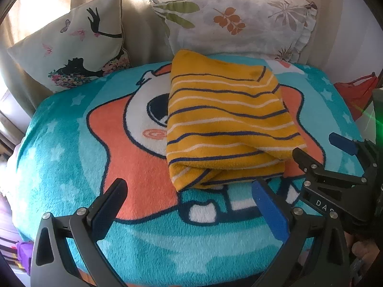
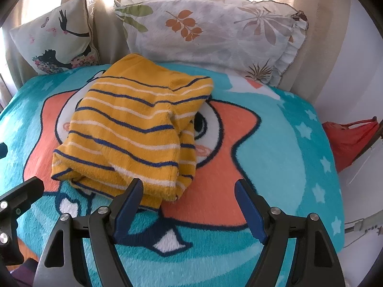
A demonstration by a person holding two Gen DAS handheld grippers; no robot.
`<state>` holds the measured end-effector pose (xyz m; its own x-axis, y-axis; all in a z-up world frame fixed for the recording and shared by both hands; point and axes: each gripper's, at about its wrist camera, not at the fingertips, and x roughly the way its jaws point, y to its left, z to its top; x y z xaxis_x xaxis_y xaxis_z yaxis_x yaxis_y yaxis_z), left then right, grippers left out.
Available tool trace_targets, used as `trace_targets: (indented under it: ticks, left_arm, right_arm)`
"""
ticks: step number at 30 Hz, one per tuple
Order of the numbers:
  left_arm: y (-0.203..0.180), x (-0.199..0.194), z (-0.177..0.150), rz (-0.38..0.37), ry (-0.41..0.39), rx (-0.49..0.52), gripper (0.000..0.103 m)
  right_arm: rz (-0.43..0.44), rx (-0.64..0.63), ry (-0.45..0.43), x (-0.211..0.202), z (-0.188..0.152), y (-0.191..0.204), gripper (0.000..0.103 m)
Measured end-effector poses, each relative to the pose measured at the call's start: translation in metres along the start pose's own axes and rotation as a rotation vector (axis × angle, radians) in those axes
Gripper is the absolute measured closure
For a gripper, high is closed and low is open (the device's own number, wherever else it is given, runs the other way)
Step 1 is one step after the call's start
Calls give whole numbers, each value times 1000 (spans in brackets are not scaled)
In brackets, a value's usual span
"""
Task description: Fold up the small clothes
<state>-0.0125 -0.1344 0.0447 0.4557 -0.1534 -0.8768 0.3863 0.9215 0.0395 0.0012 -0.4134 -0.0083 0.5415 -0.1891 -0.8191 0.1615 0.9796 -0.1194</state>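
Note:
A small yellow garment with navy and white stripes (image 1: 225, 119) lies folded in layers on a teal cartoon blanket (image 1: 71, 162). It also shows in the right wrist view (image 2: 129, 131). My left gripper (image 1: 189, 191) is open and empty, just in front of the garment's near edge, with its right finger close to that edge. My right gripper (image 2: 189, 191) is open and empty, at the garment's near right corner, and its left finger overlaps the garment's near edge. The right gripper also shows in the left wrist view (image 1: 320, 150), at the garment's right side.
Two pillows lean against curtains at the back: a silhouette-print one (image 1: 69, 45) on the left and a leaf-print one (image 1: 239, 24) on the right. A red bag (image 2: 349, 141) lies off the blanket's right edge.

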Motion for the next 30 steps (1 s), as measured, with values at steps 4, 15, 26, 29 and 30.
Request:
trace_targets:
  ticks: [4,15,26,29,30]
  left_arm:
    - [1,-2,-1,2,-7,-2,0]
    - [9,1,1,-3,3,-30,0]
    - [16,12,8,-50,14,-62,0]
    - [16,14,10,-37,15,-61,0]
    - [16,14,11,-31,13,-59,0]
  right_arm:
    - [0,-6,-12,-5,-1,2,21]
    - [14,-31,-16,-2,2,12,20]
    - [28,-34,-16,8,9,13,20]
    - [36,-31,-24,9,11,12,20]
    - [40,-30,-26,10,12,12,20]
